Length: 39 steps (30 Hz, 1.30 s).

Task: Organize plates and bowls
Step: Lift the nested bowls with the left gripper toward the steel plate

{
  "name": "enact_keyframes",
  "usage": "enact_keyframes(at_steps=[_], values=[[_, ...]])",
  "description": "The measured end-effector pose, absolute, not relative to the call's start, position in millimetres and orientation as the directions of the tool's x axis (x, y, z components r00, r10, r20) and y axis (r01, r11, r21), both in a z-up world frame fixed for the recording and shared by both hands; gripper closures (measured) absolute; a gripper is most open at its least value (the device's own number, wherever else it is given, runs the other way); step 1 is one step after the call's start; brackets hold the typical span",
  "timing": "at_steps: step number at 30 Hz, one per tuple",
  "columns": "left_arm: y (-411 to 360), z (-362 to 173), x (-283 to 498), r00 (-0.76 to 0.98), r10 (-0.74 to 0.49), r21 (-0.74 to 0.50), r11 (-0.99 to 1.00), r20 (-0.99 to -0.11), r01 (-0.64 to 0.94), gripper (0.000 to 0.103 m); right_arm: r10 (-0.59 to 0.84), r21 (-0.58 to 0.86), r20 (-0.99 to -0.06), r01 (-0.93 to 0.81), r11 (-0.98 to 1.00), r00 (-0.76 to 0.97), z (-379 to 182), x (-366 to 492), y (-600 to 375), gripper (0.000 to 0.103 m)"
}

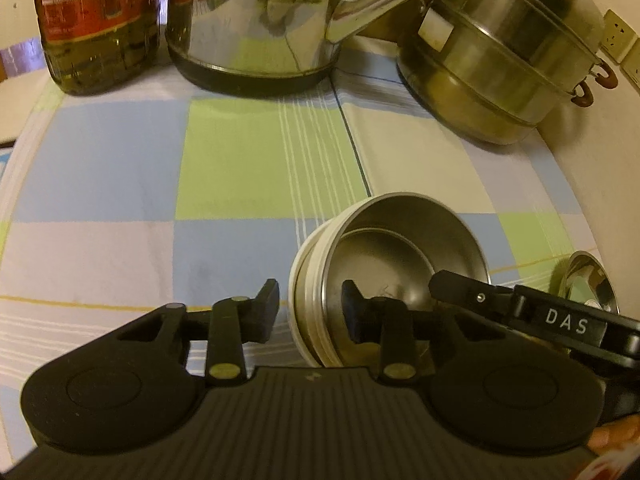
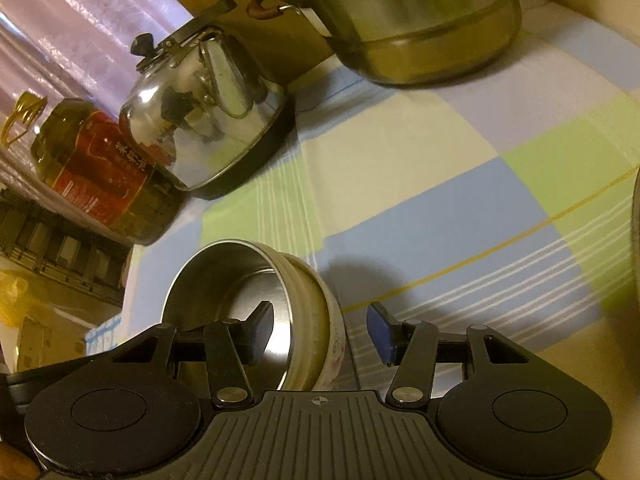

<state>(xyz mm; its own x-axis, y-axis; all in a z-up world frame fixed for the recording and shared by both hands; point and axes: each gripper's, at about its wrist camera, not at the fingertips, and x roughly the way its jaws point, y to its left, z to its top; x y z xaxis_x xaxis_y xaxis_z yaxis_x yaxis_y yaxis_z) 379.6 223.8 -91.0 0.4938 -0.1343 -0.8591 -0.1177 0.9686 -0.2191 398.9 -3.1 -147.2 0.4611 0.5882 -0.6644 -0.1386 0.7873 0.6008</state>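
Two nested bowls are held tilted above the checked tablecloth: a steel inner bowl inside a white-rimmed outer bowl. My left gripper straddles their left rim, jaws apart around it. My right gripper straddles the other rim of the same bowls, one finger inside the steel bowl, the blue-padded finger outside the white wall. The right gripper's finger shows in the left wrist view. Whether either one is pinching the rim is unclear.
A steel kettle, an oil bottle and a stacked steel pot stand along the back of the table. A small steel dish lies at the right. A wall lies to the right.
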Motion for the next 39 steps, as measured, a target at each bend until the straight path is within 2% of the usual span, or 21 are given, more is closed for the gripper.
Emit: enact_keyframes(at_steps=[1,2,4,22,27,39], values=[[224,-93,380,0.491,-0.140,-0.225,0.967,-0.860,-0.118,0.079,0.594,0.608,-0.662,-0.136,0.782,0.458,-149,400,-3,0.055],[225,-94,380,0.492,-0.144,-0.231,0.966,-0.859,-0.119,0.079,0.599,0.615,-0.660,-0.131,0.777,0.454,-151,400,-3,0.064],[227,-95,379,0.498,-0.151,-0.240,0.963,-0.854,-0.119,0.078,0.613,0.636,-0.654,-0.115,0.763,0.443,-155,402,-3,0.071],[216,-83,356,0.504,-0.177,-0.249,0.965,-0.846,-0.079,0.079,0.564,0.599,-0.706,-0.063,0.798,0.428,-143,382,-9,0.076],[191,-76,339,0.484,-0.221,-0.260,0.965,-0.847,-0.016,0.079,0.538,0.584,-0.723,-0.033,0.811,0.434,-132,354,-34,0.076],[96,-85,308,0.388,-0.356,-0.301,0.933,-0.850,0.197,0.080,0.416,0.529,-0.792,0.164,0.832,0.447,-131,267,-124,0.076]])
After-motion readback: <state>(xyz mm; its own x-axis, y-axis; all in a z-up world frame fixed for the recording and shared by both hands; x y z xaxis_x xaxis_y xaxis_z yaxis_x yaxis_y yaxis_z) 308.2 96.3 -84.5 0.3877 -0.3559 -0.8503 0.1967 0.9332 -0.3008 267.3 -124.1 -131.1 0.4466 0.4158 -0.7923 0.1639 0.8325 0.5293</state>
